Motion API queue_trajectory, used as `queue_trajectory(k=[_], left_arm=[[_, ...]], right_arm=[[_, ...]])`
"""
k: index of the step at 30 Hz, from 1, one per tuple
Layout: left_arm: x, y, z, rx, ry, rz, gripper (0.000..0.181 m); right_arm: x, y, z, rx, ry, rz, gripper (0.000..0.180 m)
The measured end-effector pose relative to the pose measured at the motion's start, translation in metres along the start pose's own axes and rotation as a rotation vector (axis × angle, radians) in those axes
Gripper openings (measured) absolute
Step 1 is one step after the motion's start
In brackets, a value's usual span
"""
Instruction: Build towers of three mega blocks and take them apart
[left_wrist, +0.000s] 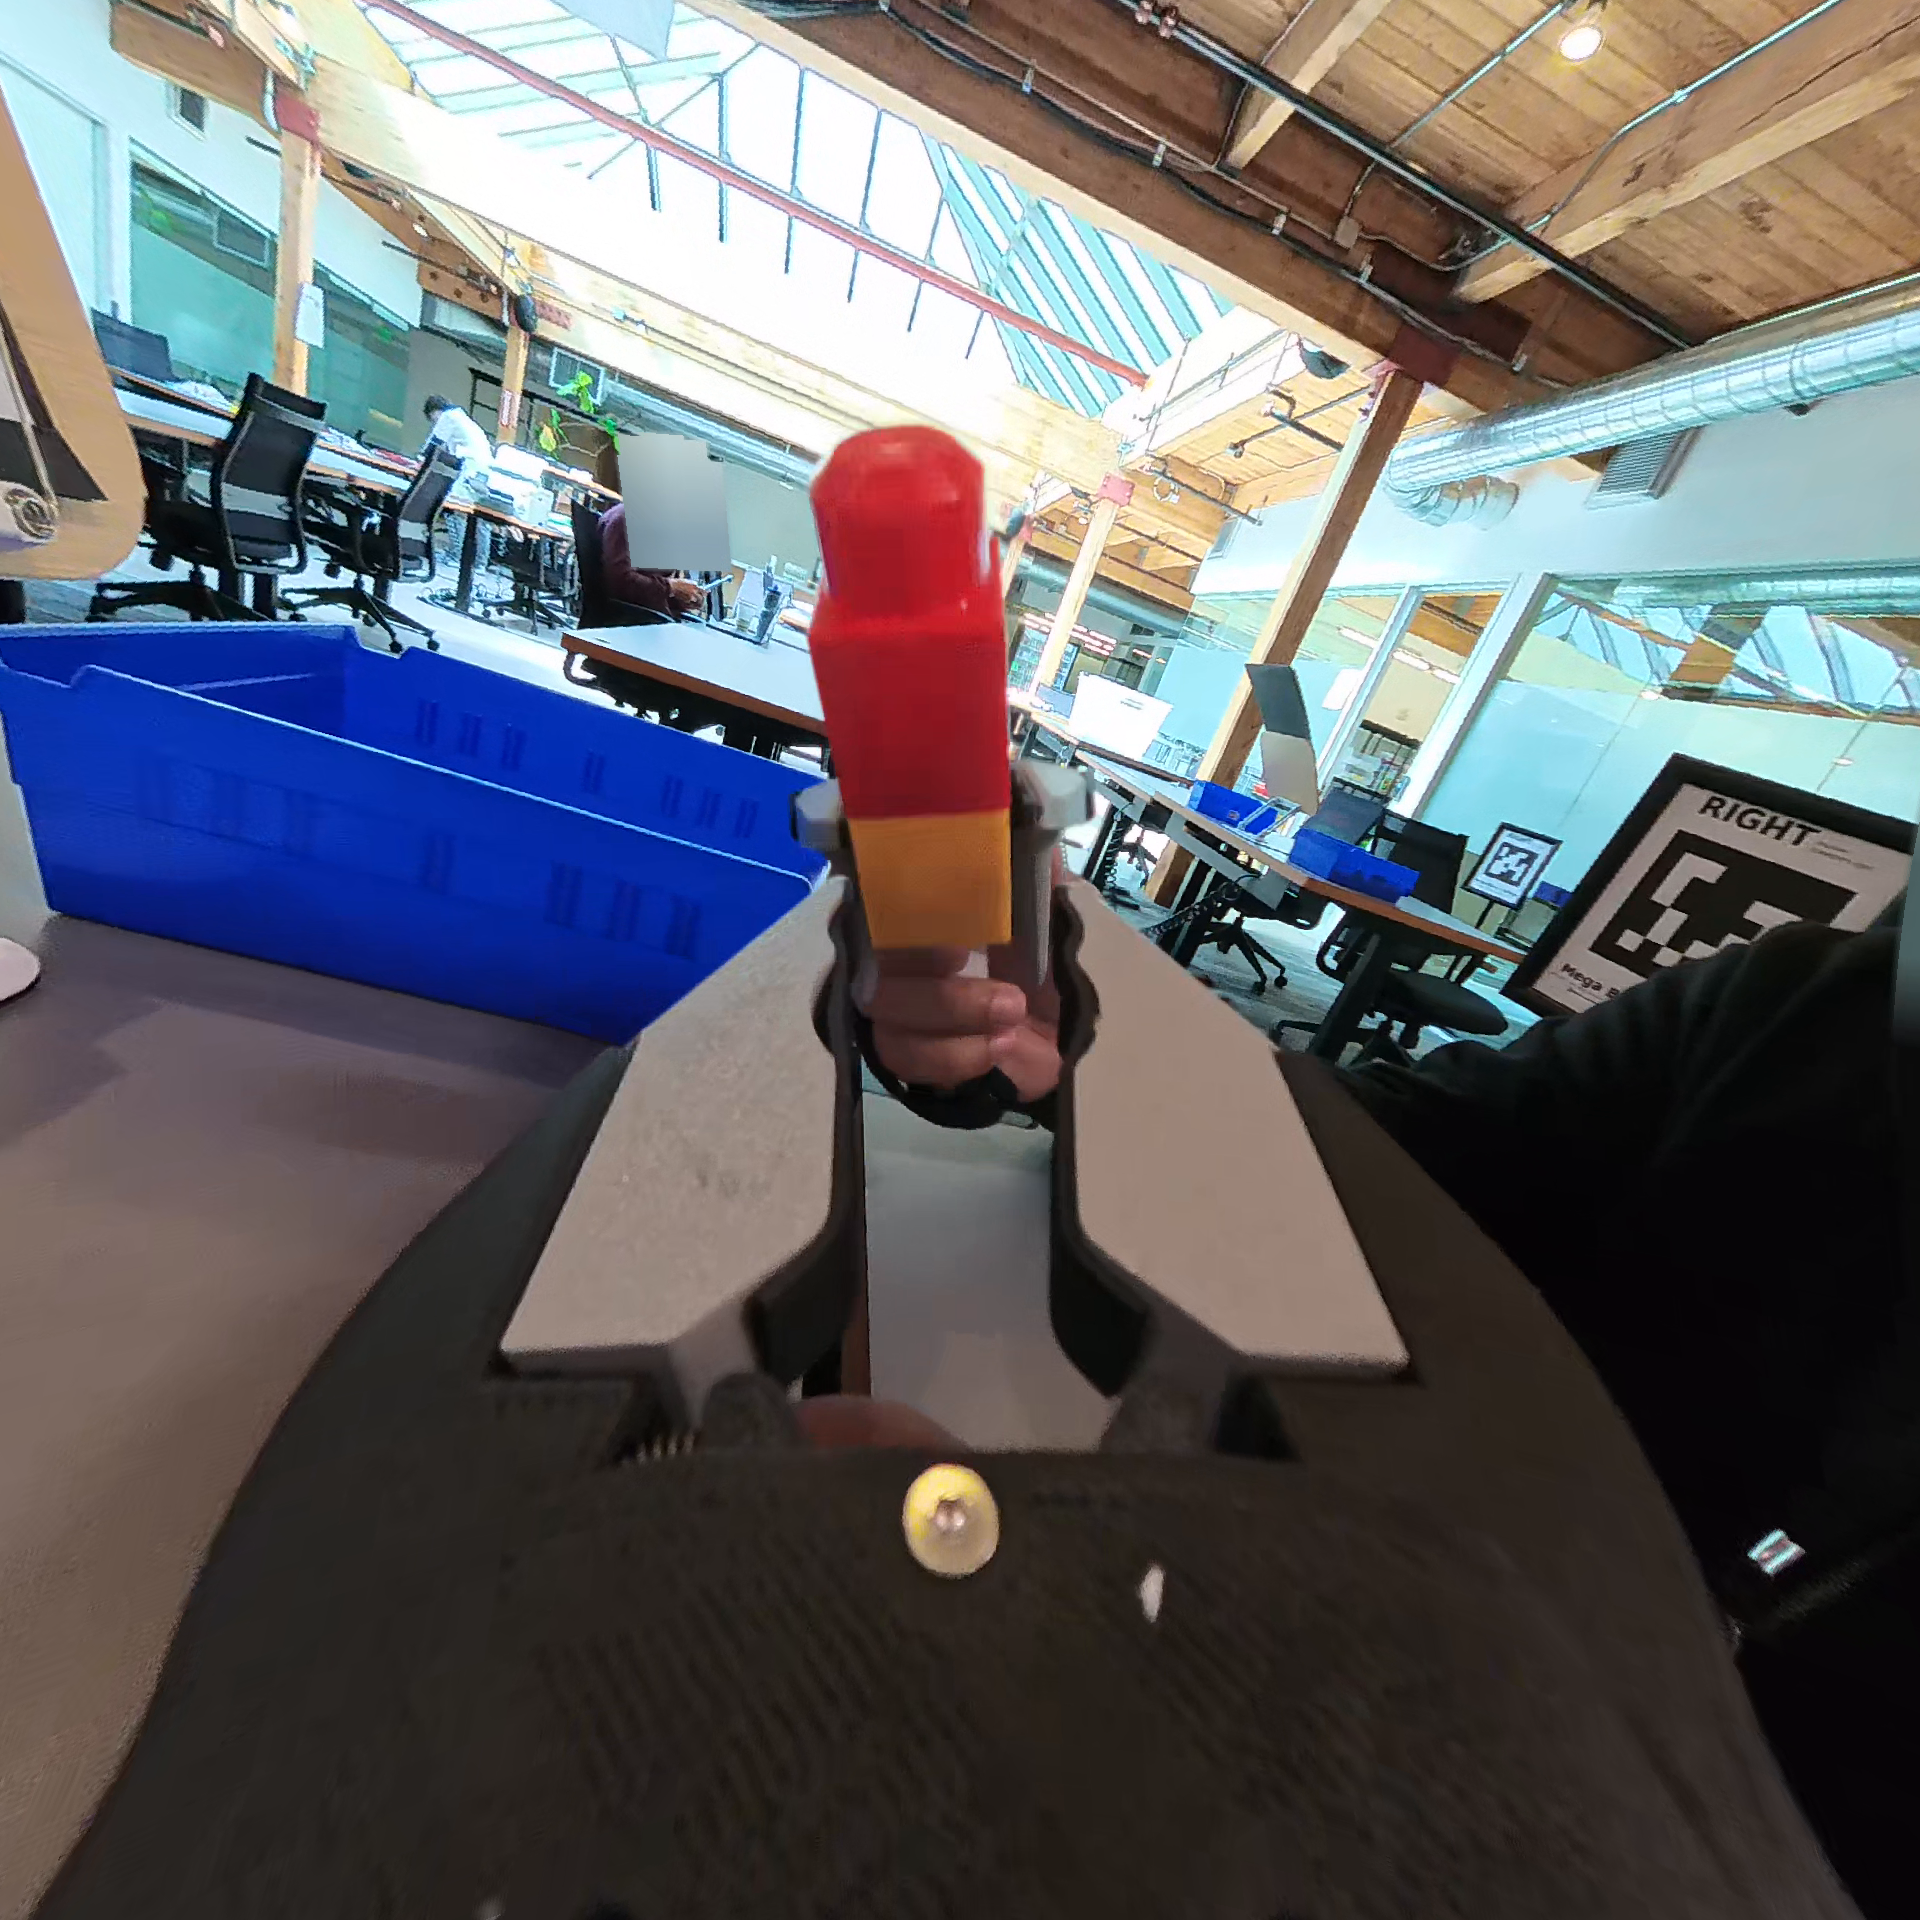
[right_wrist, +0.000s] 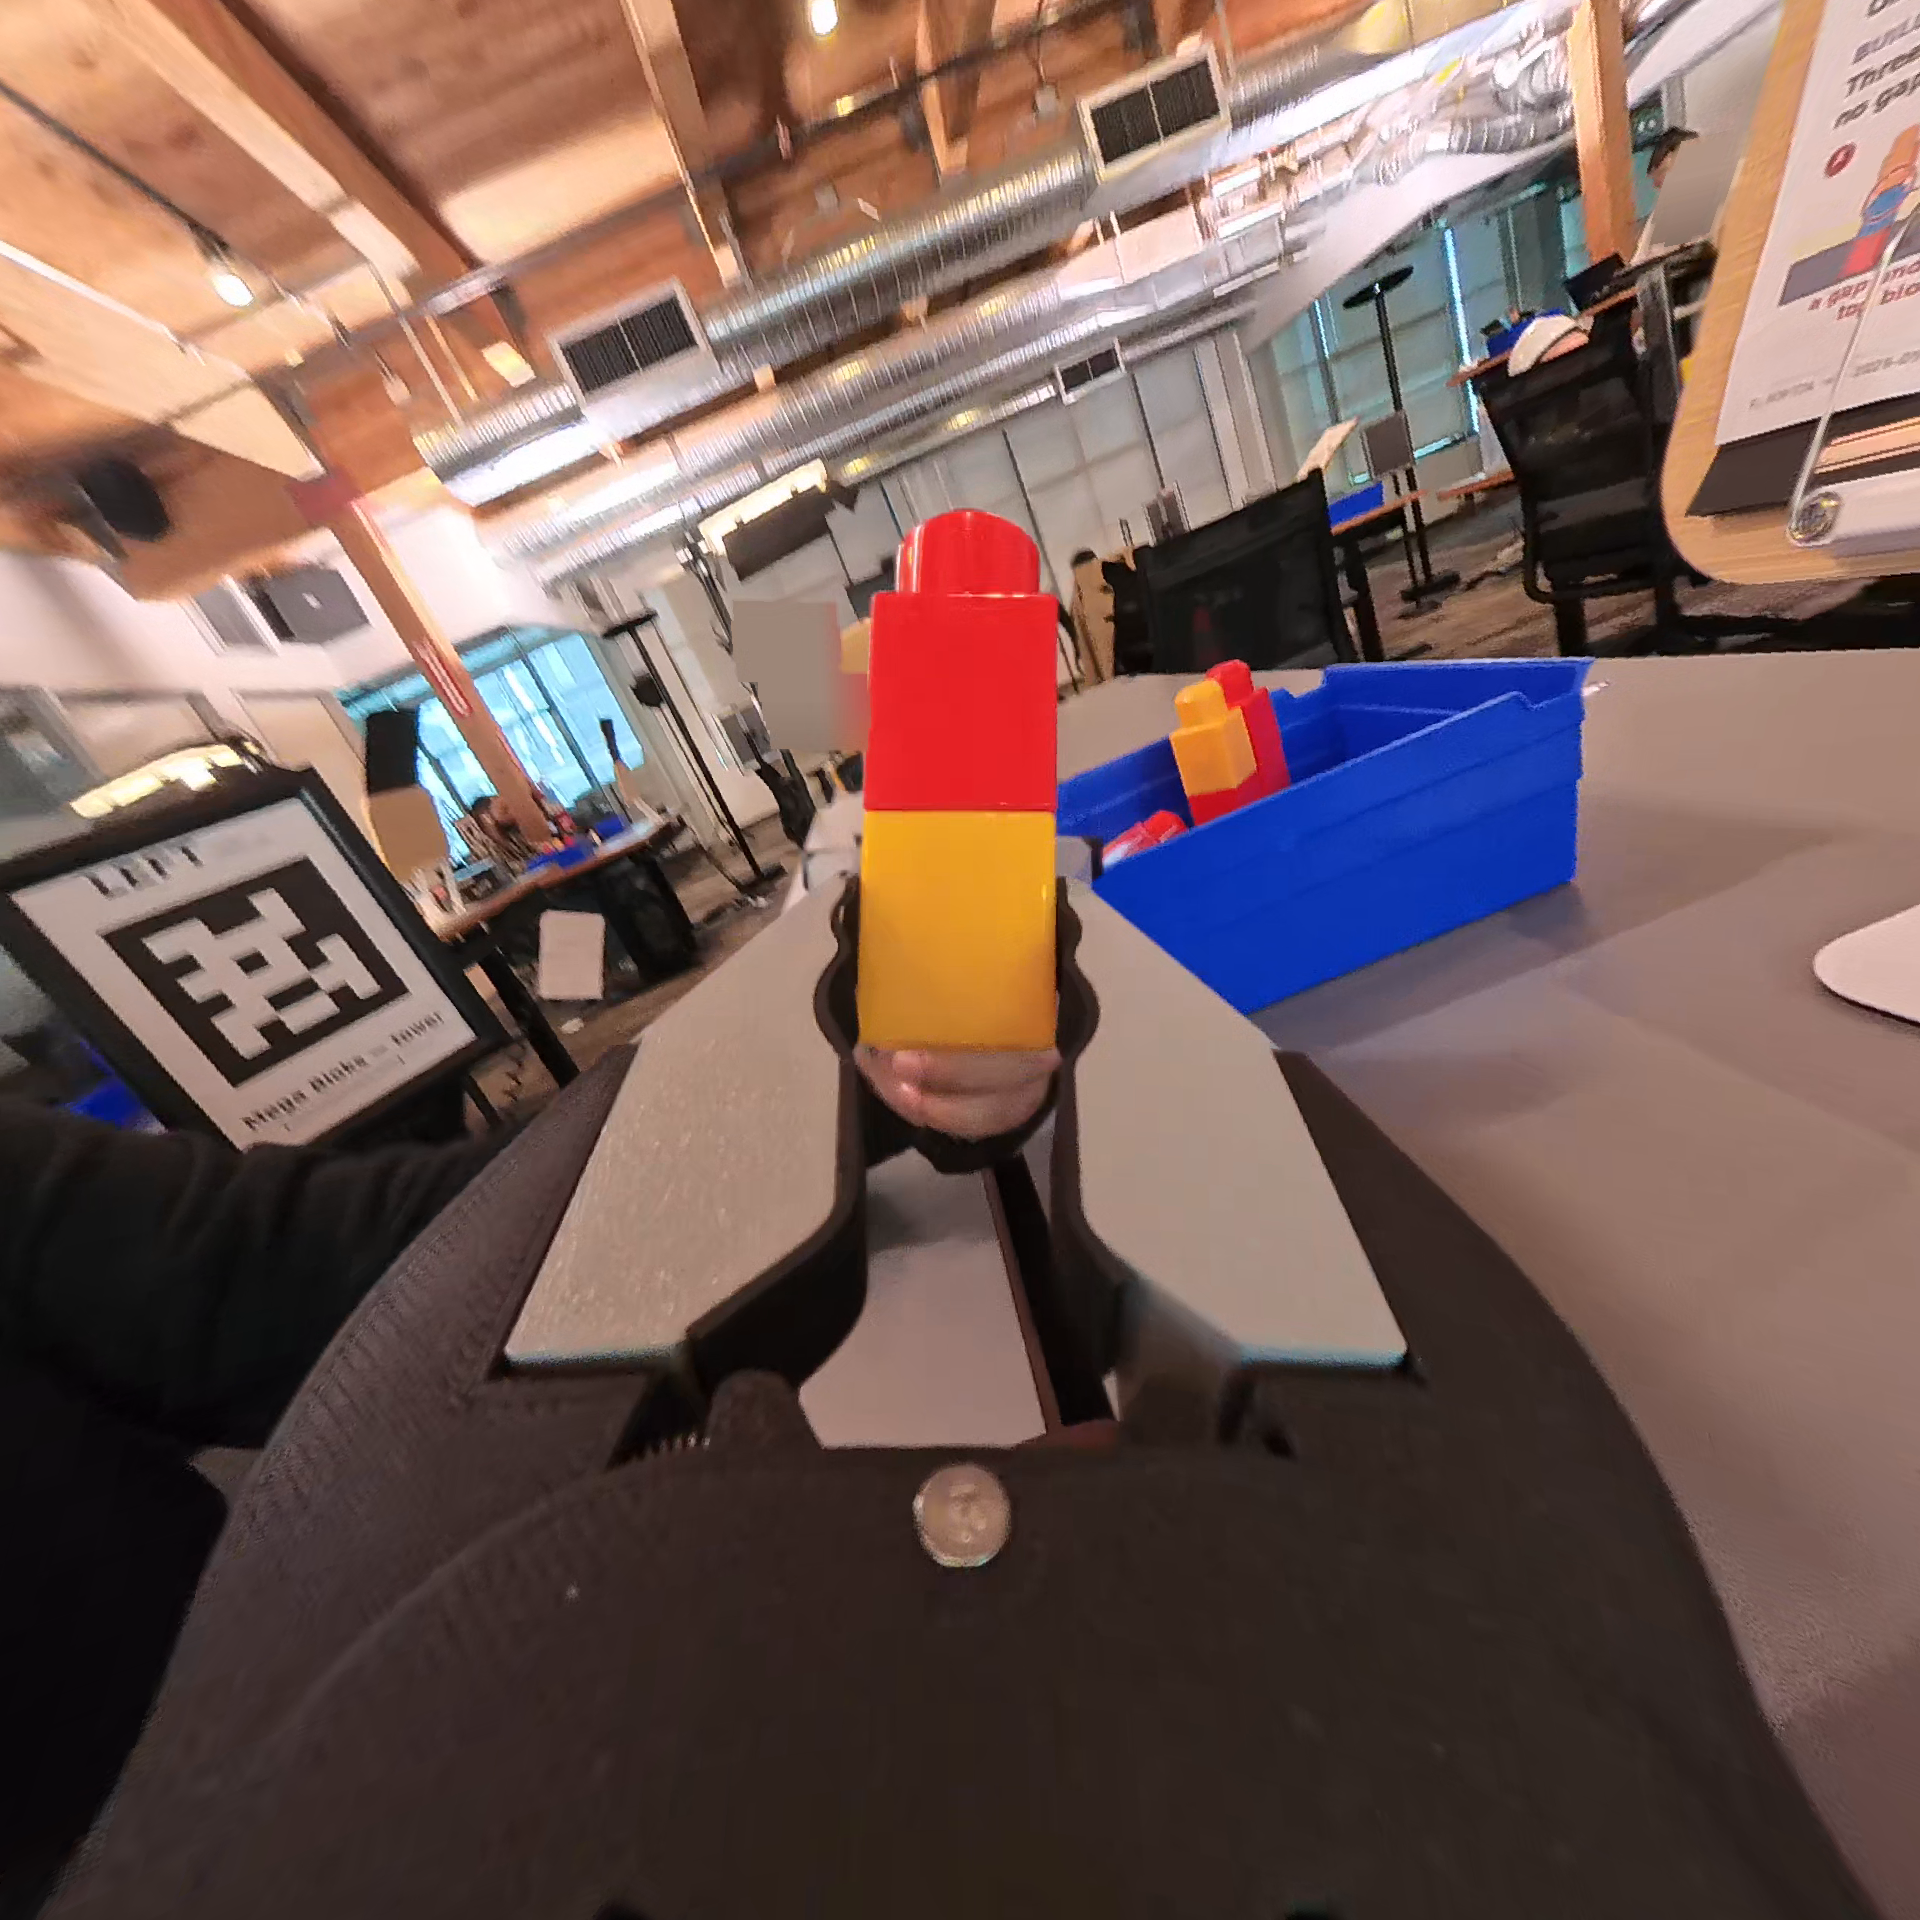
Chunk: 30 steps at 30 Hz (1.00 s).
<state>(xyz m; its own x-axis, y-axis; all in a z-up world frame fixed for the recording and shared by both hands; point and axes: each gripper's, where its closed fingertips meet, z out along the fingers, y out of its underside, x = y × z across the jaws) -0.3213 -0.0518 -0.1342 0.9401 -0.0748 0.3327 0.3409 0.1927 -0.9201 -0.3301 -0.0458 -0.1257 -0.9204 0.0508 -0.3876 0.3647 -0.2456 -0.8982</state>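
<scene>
our right gripper (right_wrist: 958, 956) clamps the yellow block (right_wrist: 956, 925), steadying the red block (right_wrist: 961, 717) stacked above. our left gripper's (left_wrist: 951, 914) fingers sit narrow beside that yellow block (left_wrist: 940, 878); we cannot tell if they grip.

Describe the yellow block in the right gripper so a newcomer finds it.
Find the blue bin on the grey table. Left of it, the right gripper holds a two-block stack. The yellow block is the lower one, under the red block, outside the bin.
</scene>
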Motion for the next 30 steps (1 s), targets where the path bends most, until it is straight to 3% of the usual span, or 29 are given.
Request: queue_trajectory(k=[12, 18, 30], left_arm=[[-0.003, 0.022, 0.019, -0.087, -0.021, -0.001, 0.037], [0.006, 0.02, 0.023, -0.062, 0.037, -0.041, 0.04], [-0.002, 0.021, 0.024, -0.068, -0.014, -0.017, 0.034]], right_arm=[[-0.004, -0.012, -0.001, 0.107, -0.071, 0.077, 0.033], [-0.004, -0.006, 0.004, 0.084, -0.068, 0.082, 0.033], [-0.002, 0.004, 0.012, 0.041, -0.037, 0.052, 0.033]])
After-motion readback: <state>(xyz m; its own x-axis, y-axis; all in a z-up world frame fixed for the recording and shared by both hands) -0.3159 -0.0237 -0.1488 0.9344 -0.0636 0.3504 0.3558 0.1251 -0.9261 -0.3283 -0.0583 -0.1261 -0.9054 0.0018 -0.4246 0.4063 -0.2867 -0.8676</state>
